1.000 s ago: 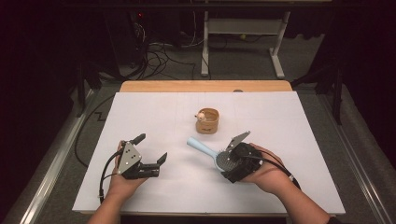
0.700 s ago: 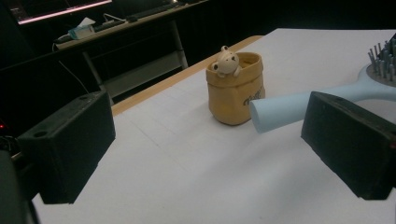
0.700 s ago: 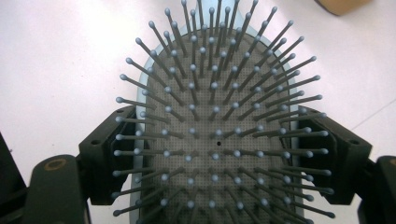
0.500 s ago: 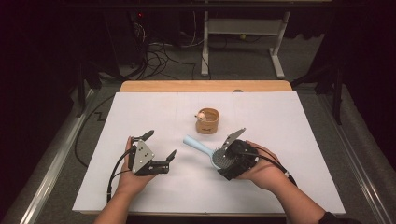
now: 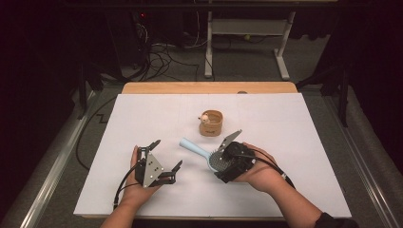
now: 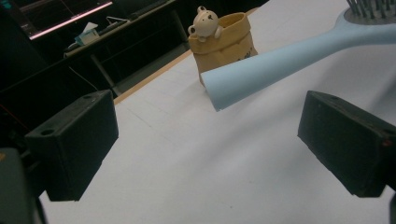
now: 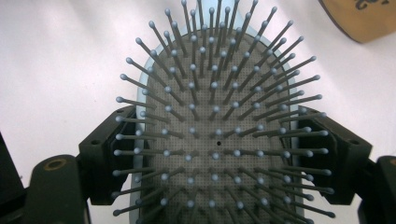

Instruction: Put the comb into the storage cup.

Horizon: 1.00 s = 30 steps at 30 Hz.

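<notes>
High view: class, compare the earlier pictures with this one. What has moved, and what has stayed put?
The left gripper, jaws open, has moved toward the hairbrush handle. The right gripper stays shut on the hairbrush head, and the small bear cup has not moved.

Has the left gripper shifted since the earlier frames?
Yes. In the high view the left gripper has moved rightward and slightly nearer the sheet's front edge, closing toward the hairbrush handle; the bear cup stayed put.
</notes>
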{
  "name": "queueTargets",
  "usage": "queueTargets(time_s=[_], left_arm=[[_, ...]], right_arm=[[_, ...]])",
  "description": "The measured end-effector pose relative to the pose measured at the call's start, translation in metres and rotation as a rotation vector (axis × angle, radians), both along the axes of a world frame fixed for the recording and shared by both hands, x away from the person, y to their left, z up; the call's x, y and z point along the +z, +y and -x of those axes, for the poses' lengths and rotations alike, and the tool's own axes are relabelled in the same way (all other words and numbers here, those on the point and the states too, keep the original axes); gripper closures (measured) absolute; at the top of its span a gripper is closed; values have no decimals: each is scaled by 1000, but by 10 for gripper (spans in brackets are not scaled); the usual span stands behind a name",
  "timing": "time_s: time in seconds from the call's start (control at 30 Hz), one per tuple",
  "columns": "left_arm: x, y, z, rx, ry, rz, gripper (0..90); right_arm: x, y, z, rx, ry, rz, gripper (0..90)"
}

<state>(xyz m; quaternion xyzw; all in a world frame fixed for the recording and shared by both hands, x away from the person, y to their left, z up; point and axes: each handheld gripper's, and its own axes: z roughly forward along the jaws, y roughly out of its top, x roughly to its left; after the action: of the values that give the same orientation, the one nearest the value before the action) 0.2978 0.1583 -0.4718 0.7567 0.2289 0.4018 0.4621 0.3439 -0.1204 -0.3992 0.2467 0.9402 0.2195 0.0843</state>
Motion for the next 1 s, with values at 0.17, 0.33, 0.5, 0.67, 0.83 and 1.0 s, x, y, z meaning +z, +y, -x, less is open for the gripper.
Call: queueTargets(time_s=[0.17,0.33,0.5,0.67,0.83,1.0], left_arm=[[-1,-6,4,22,-53,-67,58],[-6,-10,6,38,-66,-146,57],[-9,-12,6,66,-69,-192,58],[-10,-17,10,62,-86,-256,57],[-10,-21,12,73,-106,-287,62],[-12,-22,12,71,-108,-306,62]], right_arm=[[2,3,0,9,-7,0,212],[3,6,-1,14,-9,2,212],[4,7,-2,5,-13,0,212],[5,7,-2,8,-18,-2,212],[7,9,-2,11,-19,0,212],[8,11,-2,18,-23,5,212]])
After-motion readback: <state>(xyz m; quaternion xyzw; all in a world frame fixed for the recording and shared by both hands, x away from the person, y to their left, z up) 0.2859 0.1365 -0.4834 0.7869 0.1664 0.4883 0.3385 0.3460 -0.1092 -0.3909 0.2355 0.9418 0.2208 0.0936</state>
